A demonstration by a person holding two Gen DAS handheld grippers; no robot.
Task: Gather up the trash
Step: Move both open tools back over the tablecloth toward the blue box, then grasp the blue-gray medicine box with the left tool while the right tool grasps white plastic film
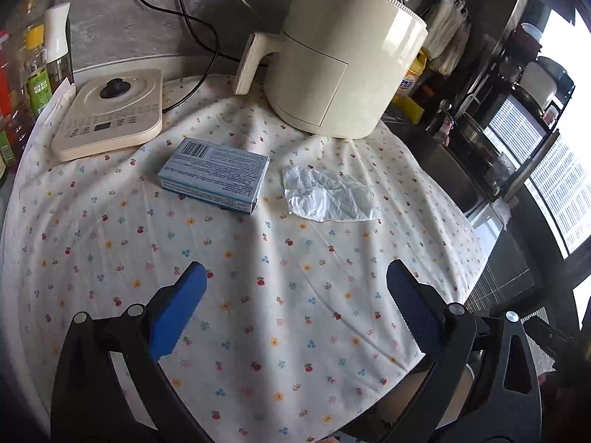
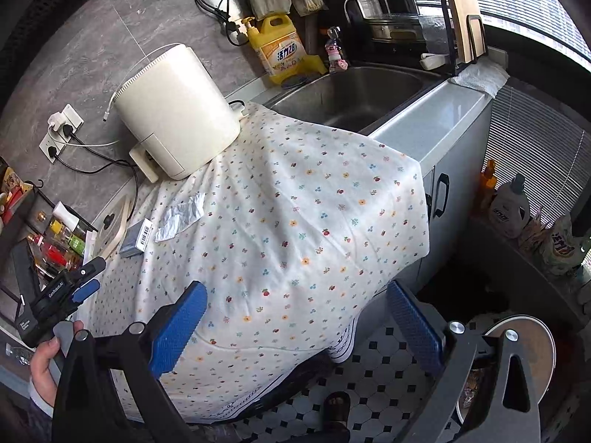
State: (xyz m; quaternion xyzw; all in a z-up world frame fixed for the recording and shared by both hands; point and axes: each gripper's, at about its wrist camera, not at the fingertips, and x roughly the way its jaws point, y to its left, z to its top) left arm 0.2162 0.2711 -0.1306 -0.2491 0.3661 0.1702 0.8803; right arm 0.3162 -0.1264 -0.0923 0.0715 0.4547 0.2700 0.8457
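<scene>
A crumpled white tissue (image 1: 327, 195) lies on the flowered tablecloth (image 1: 258, 295), right of a flat light-blue box (image 1: 216, 173) with a barcode. Both also show in the right wrist view, the tissue (image 2: 181, 216) and the box (image 2: 137, 239) at the cloth's far left. My left gripper (image 1: 295, 295) is open and empty, hovering over the cloth short of both items. My right gripper (image 2: 295, 313) is open and empty, above the cloth's near edge. A round trash bin (image 2: 513, 361) stands on the floor at the lower right, behind the right finger.
A cream air fryer (image 1: 340, 66) and a flat kettle base (image 1: 110, 114) stand at the back of the cloth. Cables run along the wall. Bottles (image 1: 33, 70) stand at the left. A steel sink (image 2: 354, 96) and a yellow detergent jug (image 2: 280, 51) lie beyond the cloth.
</scene>
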